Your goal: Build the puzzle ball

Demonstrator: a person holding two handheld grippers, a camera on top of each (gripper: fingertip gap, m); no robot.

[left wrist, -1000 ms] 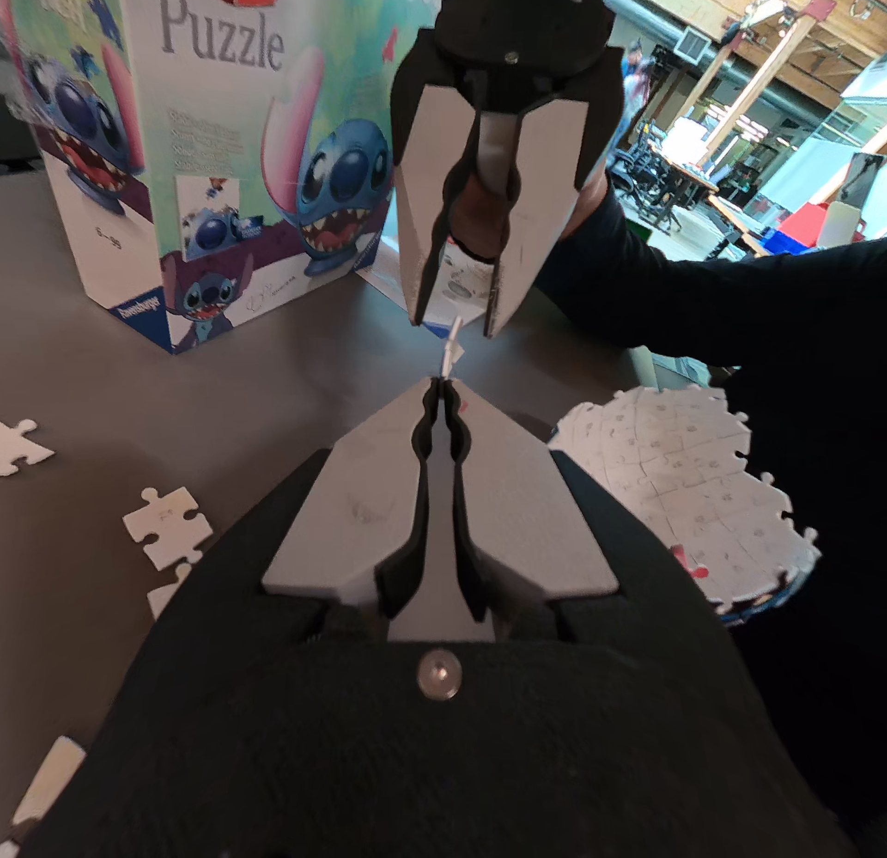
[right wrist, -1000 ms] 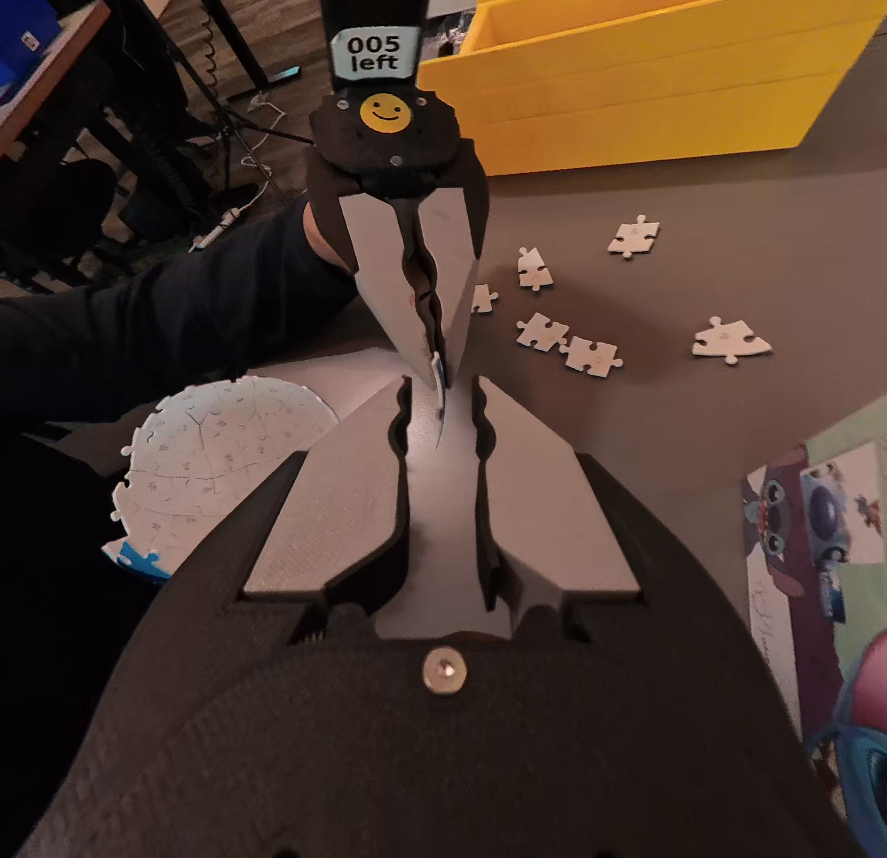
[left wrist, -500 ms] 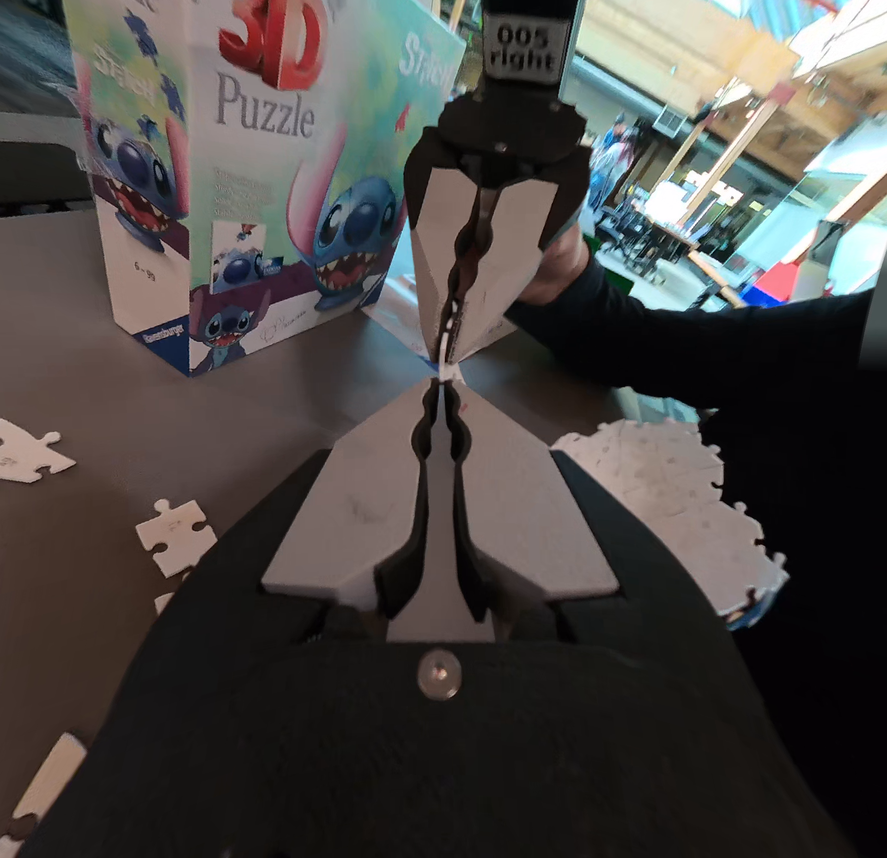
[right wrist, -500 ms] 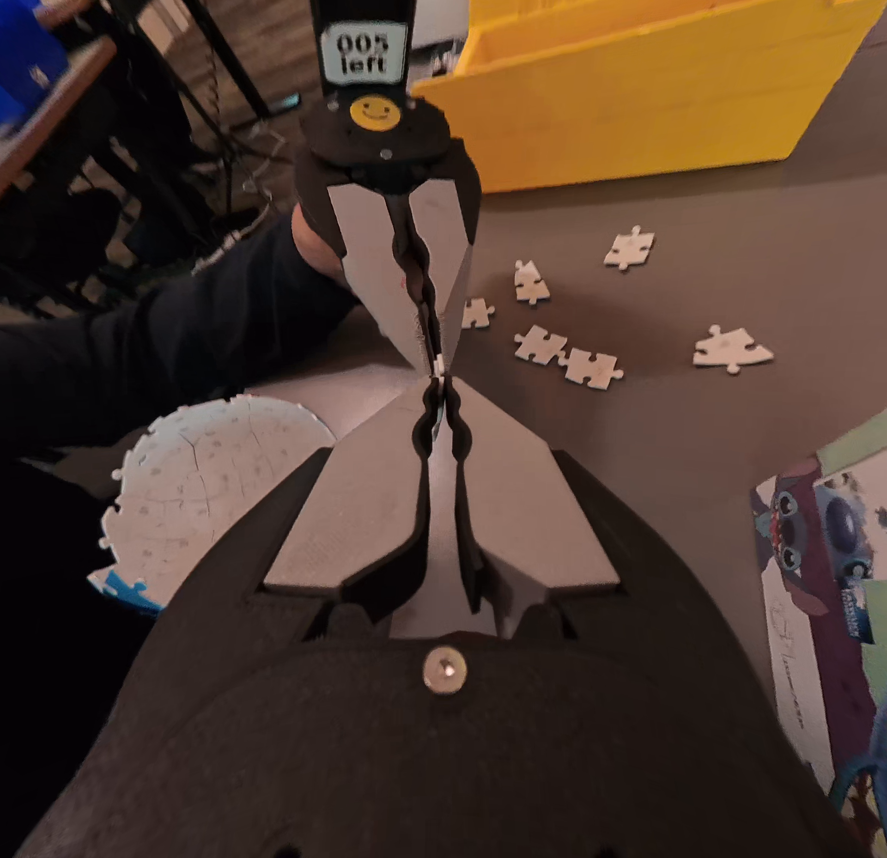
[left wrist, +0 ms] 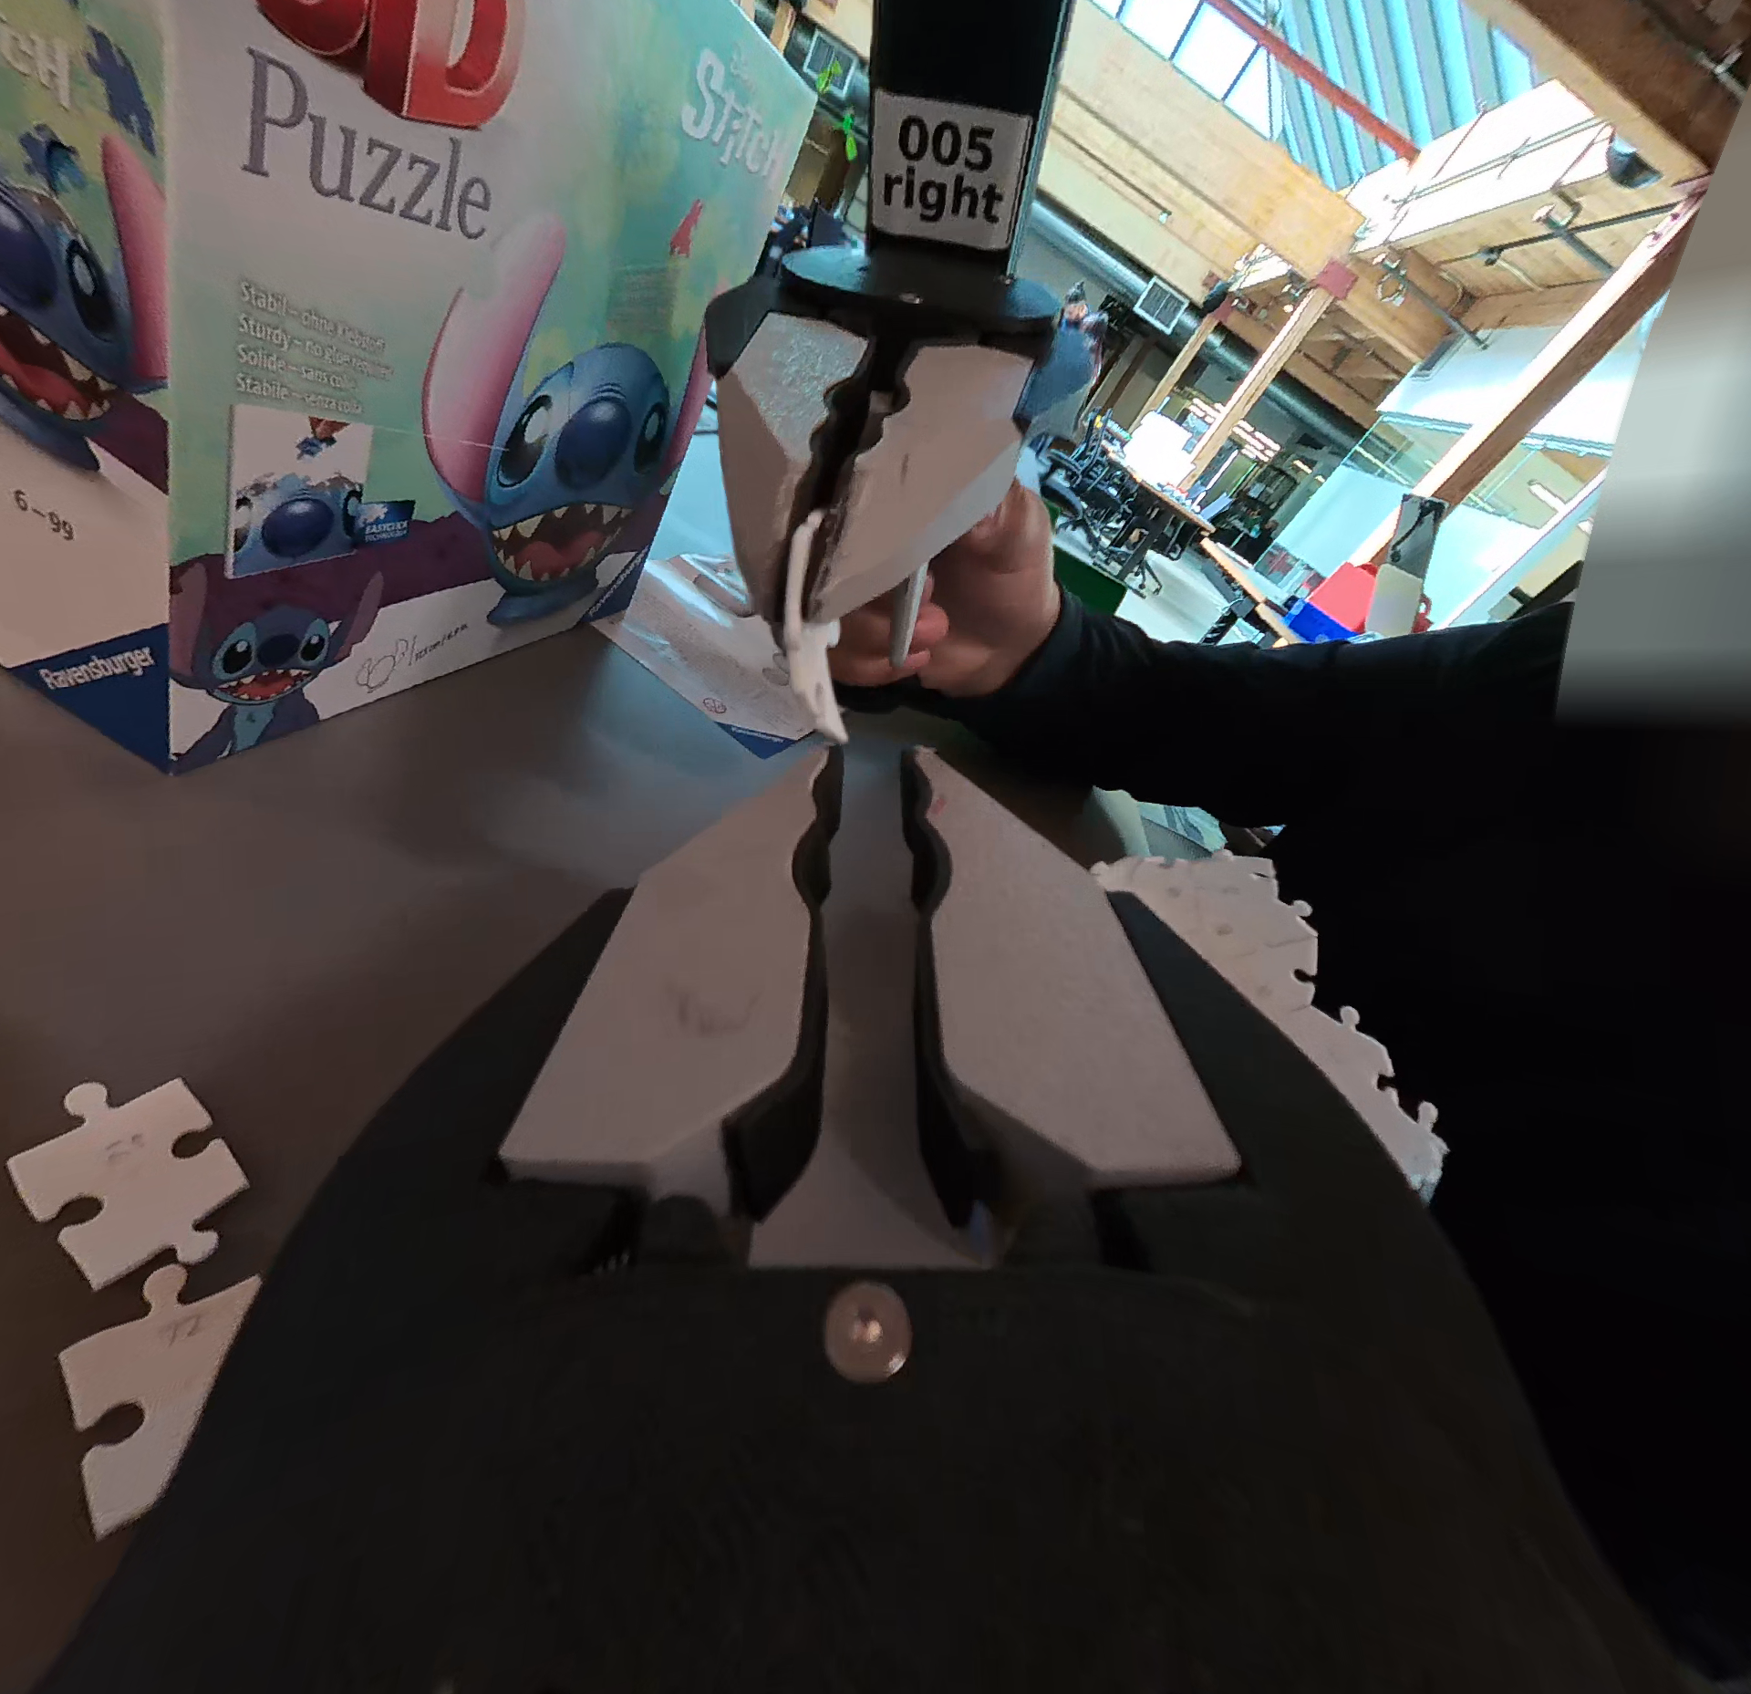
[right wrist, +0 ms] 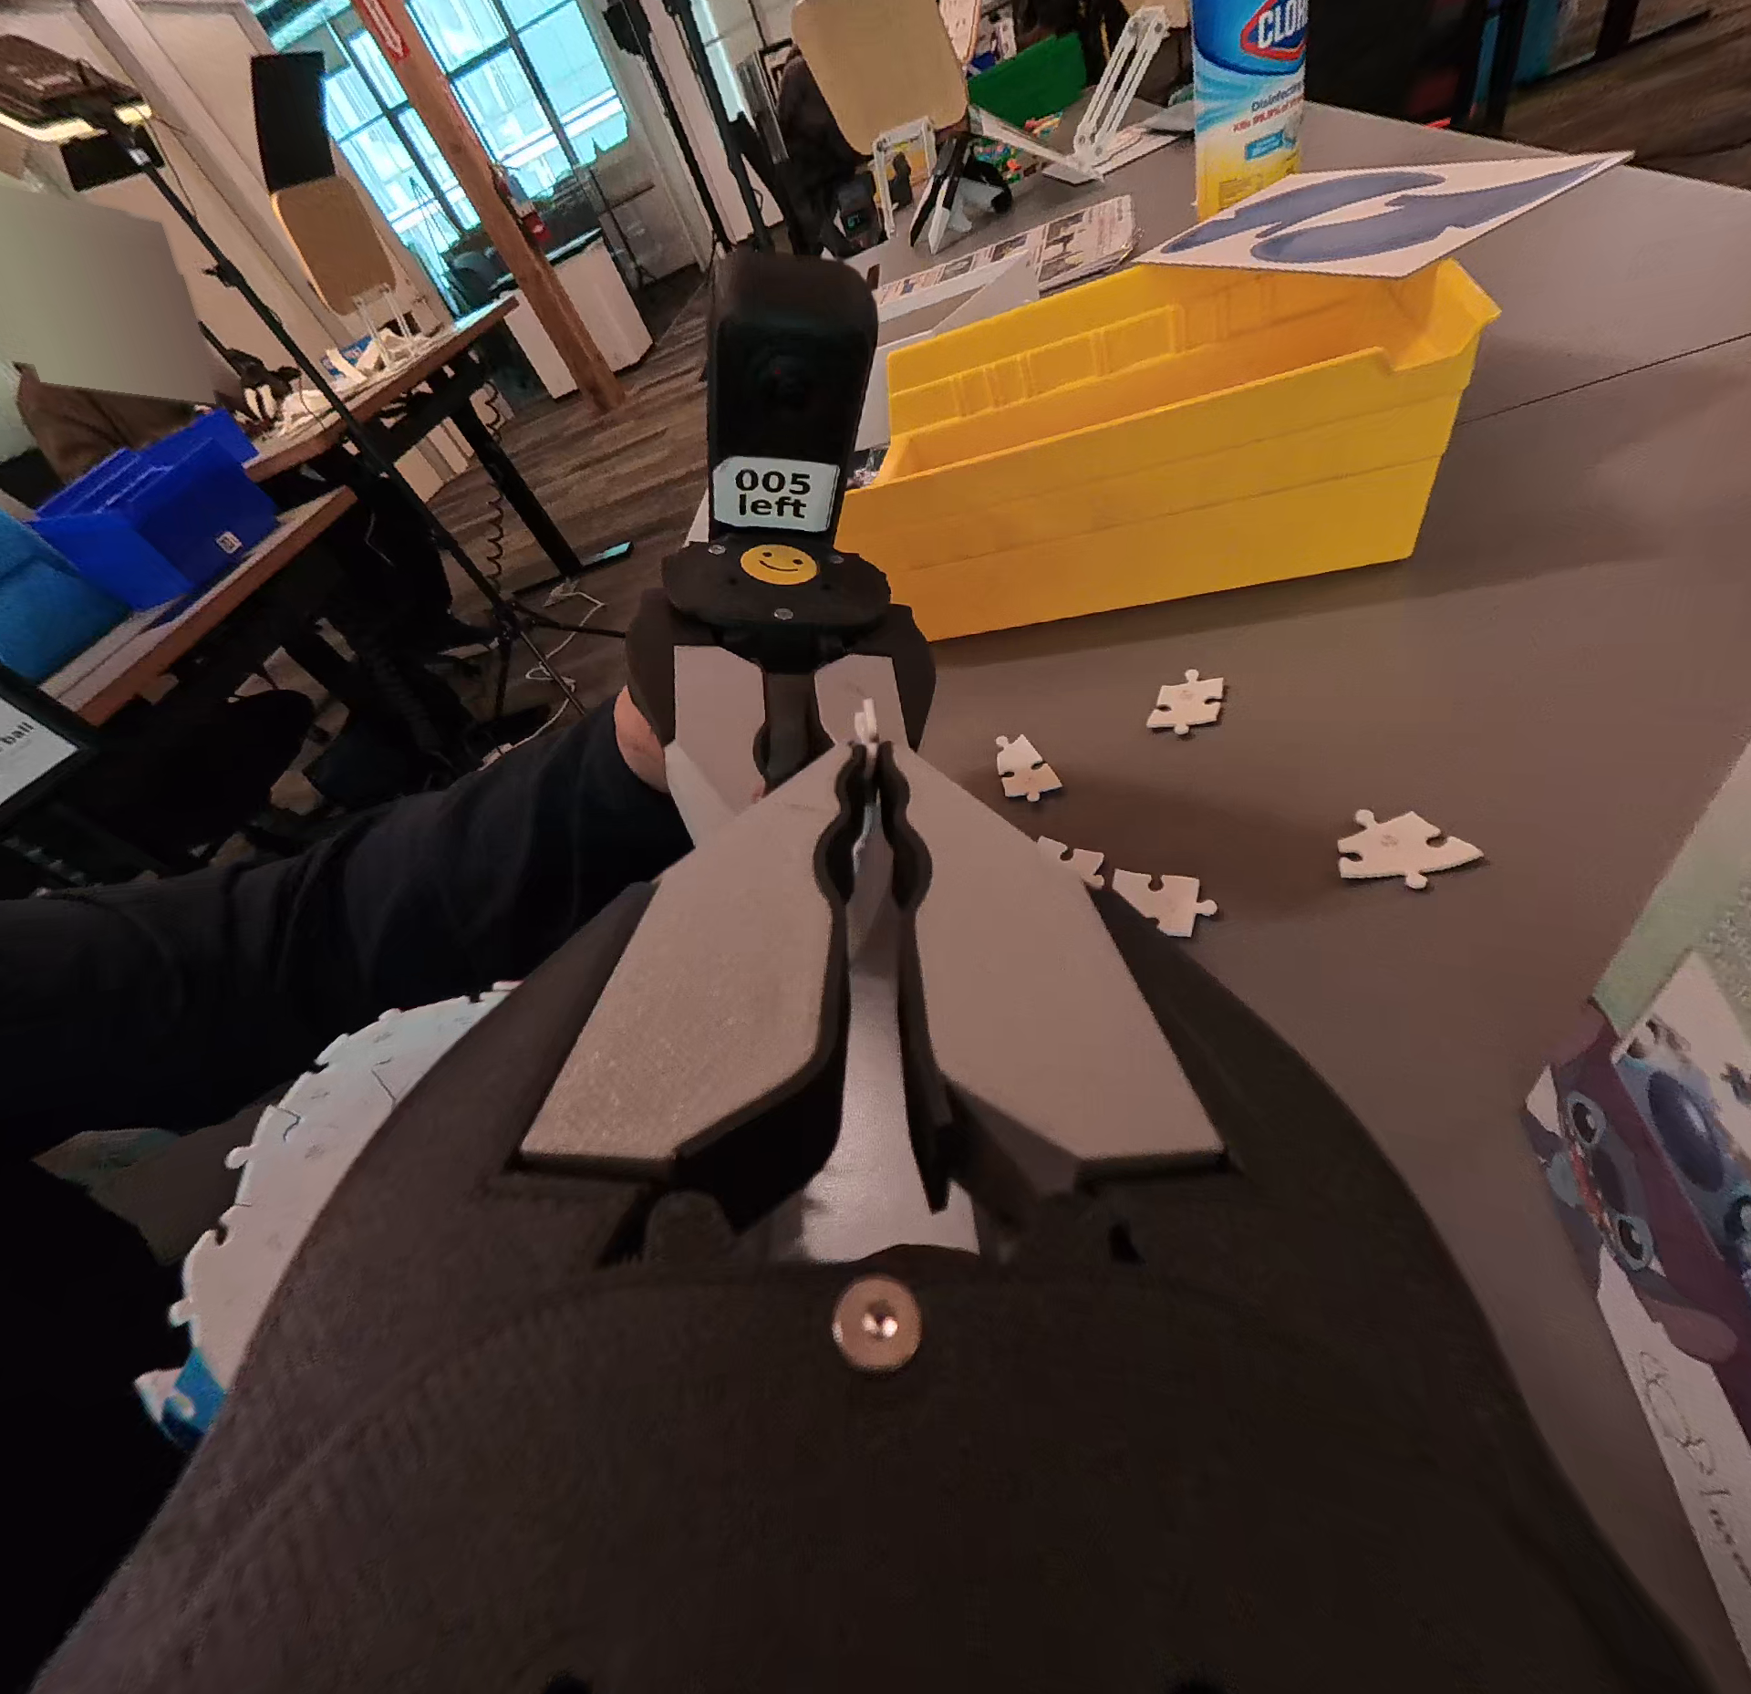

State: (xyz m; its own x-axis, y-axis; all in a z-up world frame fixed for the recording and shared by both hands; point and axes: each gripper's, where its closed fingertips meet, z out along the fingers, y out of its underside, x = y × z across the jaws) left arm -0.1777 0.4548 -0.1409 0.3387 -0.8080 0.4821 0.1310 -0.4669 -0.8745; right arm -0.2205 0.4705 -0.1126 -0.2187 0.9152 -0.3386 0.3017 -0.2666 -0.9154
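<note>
- We judge the puzzle ball (left wrist: 1326,1013) to be partly built: a curved white shell of joined pieces with a toothed, unfinished rim rests at the near edge of the table (left wrist: 313,871), just beside our left tool (left wrist: 874,759).
- In the right wrist view the same shell shows low on the left, with a sliver of blue print under its edge.
- Our right tool (right wrist: 870,765) is clamped on one white puzzle piece (left wrist: 813,644), held edge-on and up off the table (its tip hangs just beyond the fingertips).
- Our left tool has its fingers parted with nothing between them, its tips just beside the piece's lower point.
- So we read this as one piece in transit, gripped by the right tool alone and not yet fitted to the shell.
- Much is left: several loose pieces (right wrist: 1410,848) lie scattered, blank side up, toward the far side of the table before the yellow bin (right wrist: 1184,473), and two more (left wrist: 123,1175) lie at the left edge in the left wrist view.
- The puzzle box (left wrist: 313,341) stands at the far end of the table, with a printed leaflet (left wrist: 720,644) lying flat just beside it.
- How many pieces the ball needs in all, we cannot tell.
</note>
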